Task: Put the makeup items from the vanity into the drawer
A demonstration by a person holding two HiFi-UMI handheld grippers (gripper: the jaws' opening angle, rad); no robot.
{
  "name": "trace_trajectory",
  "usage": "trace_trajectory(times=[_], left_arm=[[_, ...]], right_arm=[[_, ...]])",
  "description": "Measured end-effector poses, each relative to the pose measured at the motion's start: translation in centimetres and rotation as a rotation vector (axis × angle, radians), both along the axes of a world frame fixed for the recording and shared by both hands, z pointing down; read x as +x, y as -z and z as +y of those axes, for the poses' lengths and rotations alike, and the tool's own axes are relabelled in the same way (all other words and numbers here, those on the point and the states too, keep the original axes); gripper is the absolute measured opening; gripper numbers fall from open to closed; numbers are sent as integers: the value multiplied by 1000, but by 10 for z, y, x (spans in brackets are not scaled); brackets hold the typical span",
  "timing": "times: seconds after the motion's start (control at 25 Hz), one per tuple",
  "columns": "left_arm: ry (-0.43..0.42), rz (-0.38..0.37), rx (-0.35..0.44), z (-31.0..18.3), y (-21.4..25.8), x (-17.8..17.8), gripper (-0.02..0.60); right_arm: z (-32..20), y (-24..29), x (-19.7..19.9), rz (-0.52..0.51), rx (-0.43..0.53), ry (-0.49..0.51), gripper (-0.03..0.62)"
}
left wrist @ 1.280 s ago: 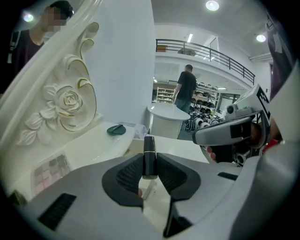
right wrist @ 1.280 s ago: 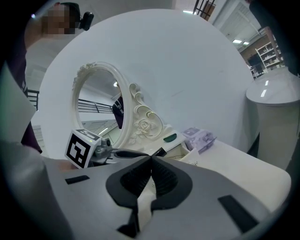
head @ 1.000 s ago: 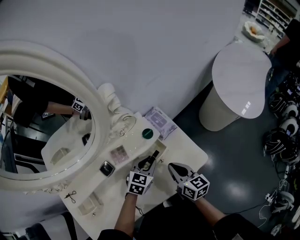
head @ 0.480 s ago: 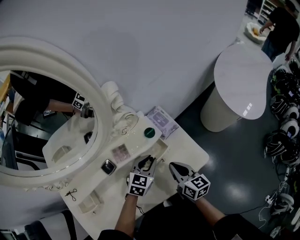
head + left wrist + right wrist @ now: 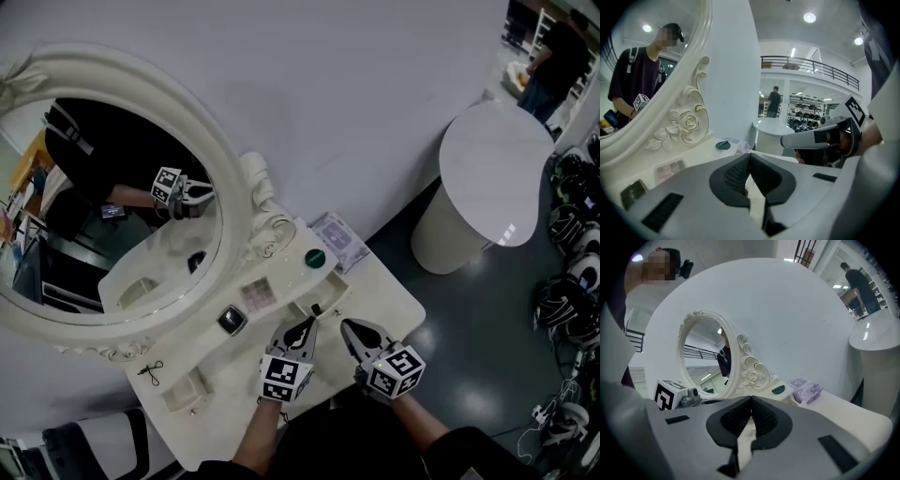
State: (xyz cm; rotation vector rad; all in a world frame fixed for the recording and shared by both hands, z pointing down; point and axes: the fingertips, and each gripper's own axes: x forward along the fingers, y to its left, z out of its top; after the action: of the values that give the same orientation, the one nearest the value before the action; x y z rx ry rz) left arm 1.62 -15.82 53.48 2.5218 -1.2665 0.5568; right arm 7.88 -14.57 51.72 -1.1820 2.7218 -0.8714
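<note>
Makeup palette, green compact and black compact on the vanity tabletop; both grippers closed and empty
The three lie in a row along the tabletop's back edge at the foot of the mirror, with a purple box at the far right corner. Left gripper and right gripper hover side by side near the front edge, each with jaws pressed together on nothing, the left tip just beside the open drawer
</note>
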Motion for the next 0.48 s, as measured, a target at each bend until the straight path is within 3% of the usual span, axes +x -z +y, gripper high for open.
trace_trajectory(times=[0.48], left_arm=[[84,140,145,46,68,-28,15]], right_arm=[[40,66,-38,25,208,61,23]])
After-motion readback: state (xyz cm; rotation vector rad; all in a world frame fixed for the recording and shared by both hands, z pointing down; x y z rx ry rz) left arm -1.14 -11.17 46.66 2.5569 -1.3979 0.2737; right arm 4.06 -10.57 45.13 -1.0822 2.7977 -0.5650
